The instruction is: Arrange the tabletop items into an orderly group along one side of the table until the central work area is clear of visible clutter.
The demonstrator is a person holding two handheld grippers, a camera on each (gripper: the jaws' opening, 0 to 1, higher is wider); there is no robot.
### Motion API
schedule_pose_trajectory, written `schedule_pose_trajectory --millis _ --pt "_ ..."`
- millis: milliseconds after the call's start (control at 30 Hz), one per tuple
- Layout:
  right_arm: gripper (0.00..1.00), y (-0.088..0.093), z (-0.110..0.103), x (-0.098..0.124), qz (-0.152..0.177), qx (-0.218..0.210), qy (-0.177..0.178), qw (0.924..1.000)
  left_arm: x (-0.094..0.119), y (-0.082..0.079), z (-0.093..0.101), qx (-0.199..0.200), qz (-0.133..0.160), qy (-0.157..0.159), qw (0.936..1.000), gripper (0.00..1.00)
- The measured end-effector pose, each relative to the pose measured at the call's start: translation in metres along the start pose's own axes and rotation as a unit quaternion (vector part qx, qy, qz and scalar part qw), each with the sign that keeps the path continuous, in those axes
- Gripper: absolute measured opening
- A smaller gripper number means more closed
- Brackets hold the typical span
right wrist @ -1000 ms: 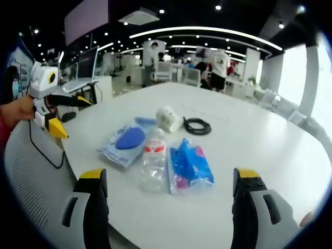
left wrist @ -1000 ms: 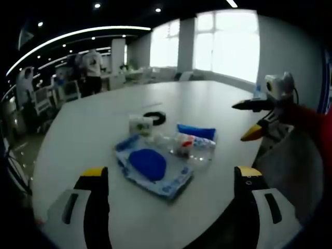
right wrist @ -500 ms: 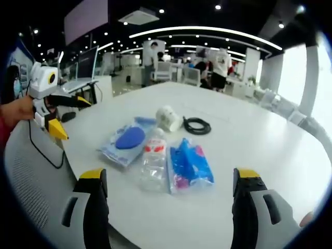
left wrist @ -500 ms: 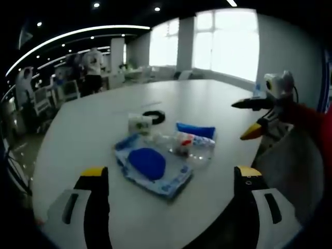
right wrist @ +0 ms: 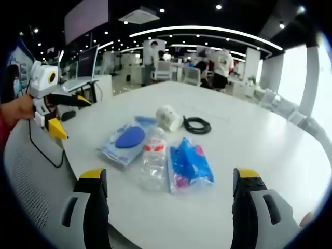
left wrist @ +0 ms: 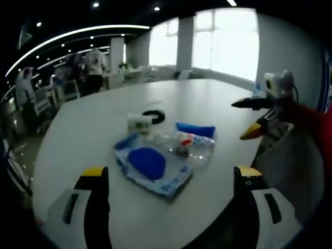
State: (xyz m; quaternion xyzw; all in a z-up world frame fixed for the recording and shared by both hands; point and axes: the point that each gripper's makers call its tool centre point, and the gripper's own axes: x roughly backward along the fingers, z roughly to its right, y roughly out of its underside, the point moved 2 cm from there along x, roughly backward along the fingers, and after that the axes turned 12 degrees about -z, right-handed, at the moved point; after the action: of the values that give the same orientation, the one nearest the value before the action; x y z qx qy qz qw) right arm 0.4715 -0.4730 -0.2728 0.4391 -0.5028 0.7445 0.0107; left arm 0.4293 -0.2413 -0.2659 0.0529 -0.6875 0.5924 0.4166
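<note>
We find the clutter bunched in the middle of the white table [right wrist: 259,140], all of it gathered round the clear plastic bottle [right wrist: 153,158] that lies on its side. Touching the bottle on the side nearer the left claw [right wrist: 56,115] is a flat pouch with a blue pad [right wrist: 124,141]; on the bottle's other side lies a crinkled blue packet [right wrist: 189,165]; beyond the bottle sits a small white roll [right wrist: 168,118], and just beside that a coiled black cable [right wrist: 197,125]. We judge the bottle light, smooth and apt to roll, so we would pinch it across its belly near the red label. The pouch and packet look limp and slippery, best taken by an edge or slid along the top; the roll looks soft and squashable, and the cable floppy, best lifted by the coil. Our right claw [right wrist: 168,207] hangs spread wide and empty short of the bottle; the left claw [left wrist: 171,205] is likewise spread and empty, with the pouch [left wrist: 150,165] ahead of it. Against the frames a second and half a second back we see no change: neither the things nor our claws have shifted
</note>
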Motion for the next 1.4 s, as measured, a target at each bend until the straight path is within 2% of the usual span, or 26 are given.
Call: schedule_pose_trajectory --millis 1000,1400 --pt "1.0 0.0011 0.0025 -0.0005 -0.002 -0.004 0.003 1.0 0.0 0.0002 0.0002 0.001 0.0 0.0 1.0 0.96" --pt "1.0 0.0016 0.0049 0.0009 -0.003 -0.007 0.011 0.9999 -0.0022 -0.0041 0.0039 0.001 -0.004 0.016 0.9999 0.93"
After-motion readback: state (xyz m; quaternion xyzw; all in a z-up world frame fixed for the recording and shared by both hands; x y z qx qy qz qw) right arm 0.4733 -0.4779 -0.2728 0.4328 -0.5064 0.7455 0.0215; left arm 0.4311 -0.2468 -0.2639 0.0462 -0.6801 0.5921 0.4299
